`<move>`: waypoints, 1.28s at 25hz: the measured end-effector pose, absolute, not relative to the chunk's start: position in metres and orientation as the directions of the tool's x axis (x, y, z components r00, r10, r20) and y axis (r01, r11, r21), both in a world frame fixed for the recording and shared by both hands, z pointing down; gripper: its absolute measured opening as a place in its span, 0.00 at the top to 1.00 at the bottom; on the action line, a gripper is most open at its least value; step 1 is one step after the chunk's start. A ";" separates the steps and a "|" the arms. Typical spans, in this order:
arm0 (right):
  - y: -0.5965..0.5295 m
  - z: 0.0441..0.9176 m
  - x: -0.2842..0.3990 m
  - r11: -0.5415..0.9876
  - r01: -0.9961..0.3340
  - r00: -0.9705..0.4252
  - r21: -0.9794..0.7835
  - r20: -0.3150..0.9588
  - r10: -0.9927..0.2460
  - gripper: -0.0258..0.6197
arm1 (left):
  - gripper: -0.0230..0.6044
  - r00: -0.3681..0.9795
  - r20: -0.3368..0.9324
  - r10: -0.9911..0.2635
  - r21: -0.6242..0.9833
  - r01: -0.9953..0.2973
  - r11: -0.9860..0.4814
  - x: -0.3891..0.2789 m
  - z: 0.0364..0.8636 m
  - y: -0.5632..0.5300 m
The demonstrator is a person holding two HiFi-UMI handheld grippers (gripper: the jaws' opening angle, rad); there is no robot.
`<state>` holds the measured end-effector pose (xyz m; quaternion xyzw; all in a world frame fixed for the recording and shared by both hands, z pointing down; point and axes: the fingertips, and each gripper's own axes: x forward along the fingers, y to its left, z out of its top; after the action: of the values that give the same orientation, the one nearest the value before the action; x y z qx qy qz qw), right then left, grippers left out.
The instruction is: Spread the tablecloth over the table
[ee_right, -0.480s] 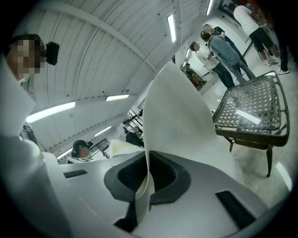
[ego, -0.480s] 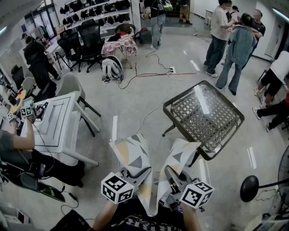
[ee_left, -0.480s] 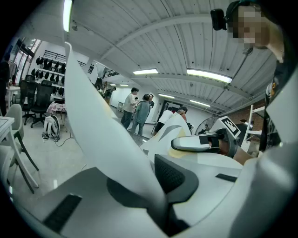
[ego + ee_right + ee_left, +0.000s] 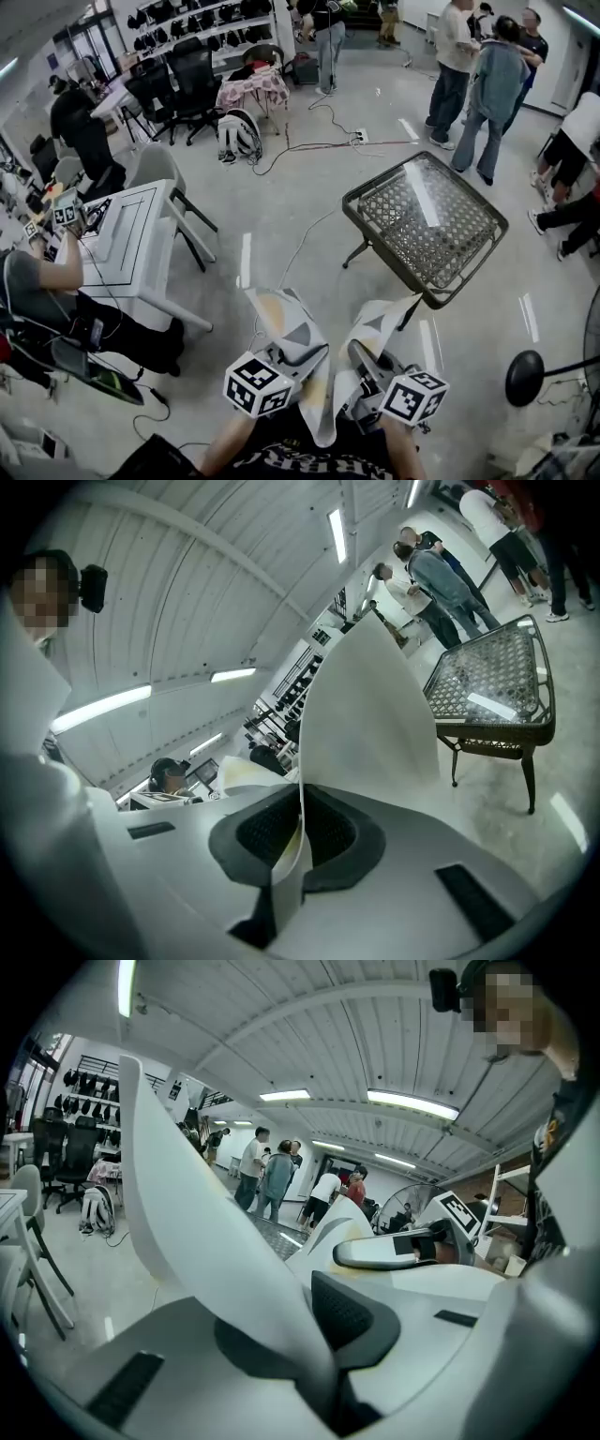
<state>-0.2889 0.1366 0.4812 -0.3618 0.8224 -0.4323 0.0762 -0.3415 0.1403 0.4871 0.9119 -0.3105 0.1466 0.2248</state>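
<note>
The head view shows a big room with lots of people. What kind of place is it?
Probably an office or lab workroom: black office chairs stand by storage shelves, a person sits at a white desk, and cables trail over the floor.

No readable text anywhere, tbh.
- cube behind left gripper [image 4: 281,356] jaws: black-white square markers only, no letters or digits
- cube behind right gripper [image 4: 362,358] jaws: same deal, pattern only
- tablecloth [image 4: 292,330] pinched in both jaws: grey/yellow shapes, no lettering
- shirt print [image 4: 309,461] behind jaws, at bottom edge of head view: white marks on dark, too cut off and blurry to read
- third marker cube [image 4: 64,215] far left of jaws, in another person's hand: pattern only
</note>
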 end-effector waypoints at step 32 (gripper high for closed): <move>0.227 0.483 -0.108 0.016 -0.526 -0.278 -0.851 0.154 -0.948 0.93 | 0.87 0.900 0.434 -0.031 0.228 -0.143 -0.963 -0.154 0.484 0.217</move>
<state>-0.1083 0.2270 0.4829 -0.5499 0.6702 -0.4355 0.2426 -0.1539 0.2168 0.4837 0.9663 -0.0449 0.2186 0.1283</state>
